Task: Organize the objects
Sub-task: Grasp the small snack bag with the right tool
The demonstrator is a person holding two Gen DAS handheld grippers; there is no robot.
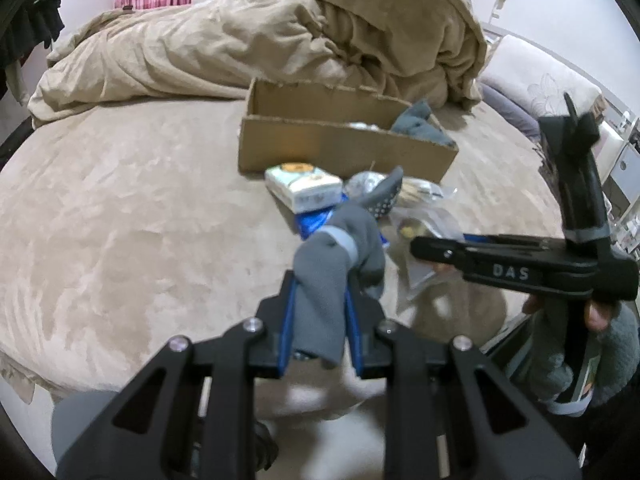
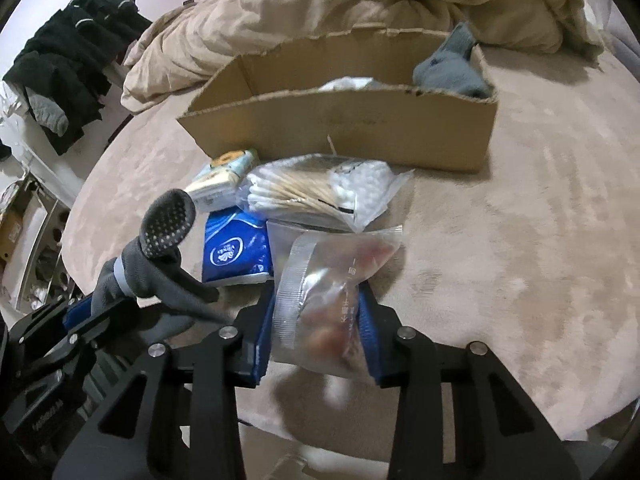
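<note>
My left gripper (image 1: 320, 300) is shut on a grey sock (image 1: 332, 264) with a dotted sole, held above the bed; the sock also shows in the right wrist view (image 2: 160, 264). My right gripper (image 2: 316, 308) is shut on a clear zip bag (image 2: 328, 292) of reddish items, and shows at the right of the left wrist view (image 1: 500, 264). An open cardboard box (image 2: 360, 124), (image 1: 340, 152) stands beyond, with another grey sock (image 2: 452, 68) in its right end. In front of it lie a bag of cotton swabs (image 2: 320, 188), a blue tissue pack (image 2: 236, 248) and a small white pack (image 2: 220, 180).
A rumpled beige duvet (image 1: 248, 40) is heaped behind the box. The beige bed surface (image 2: 520, 240) spreads to the right and left. Dark clothes (image 2: 72, 60) hang at the far left, off the bed. The headboard (image 1: 540, 80) is at the right.
</note>
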